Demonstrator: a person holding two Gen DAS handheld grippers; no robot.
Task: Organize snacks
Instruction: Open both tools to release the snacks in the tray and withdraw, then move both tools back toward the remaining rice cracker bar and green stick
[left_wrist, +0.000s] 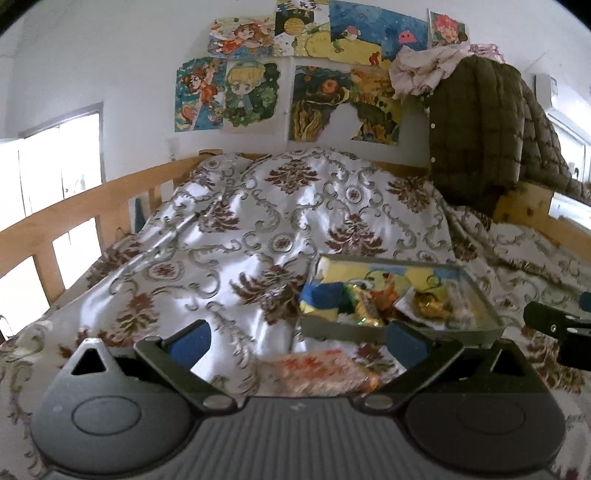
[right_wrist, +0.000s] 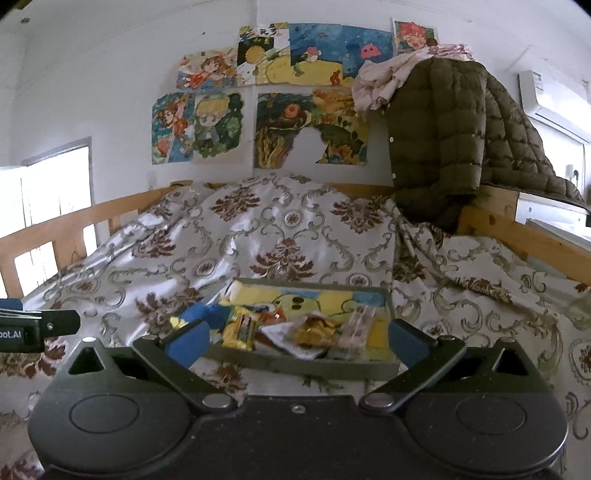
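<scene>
A shallow grey tray (left_wrist: 343, 332) with a cartoon-printed bottom lies on the patterned bedspread and holds several snack packets (left_wrist: 365, 302). It also shows in the right wrist view (right_wrist: 306, 363), with gold and yellow packets (right_wrist: 314, 330) inside. A blurred orange-and-white snack packet (left_wrist: 317, 373) lies on the bedspread between the fingers of my open left gripper (left_wrist: 299, 341), just in front of the tray. My right gripper (right_wrist: 295, 339) is open and empty, its fingers spread at the tray's near edge. The right gripper's tip shows at the right edge of the left wrist view (left_wrist: 554, 328).
The bed has a wooden rail (left_wrist: 74, 221) on the left and a wooden frame (right_wrist: 517, 232) on the right. An olive quilted jacket (right_wrist: 454, 140) hangs over the right corner. Drawings (right_wrist: 280, 92) cover the wall behind. The left gripper's tip shows at left (right_wrist: 37, 328).
</scene>
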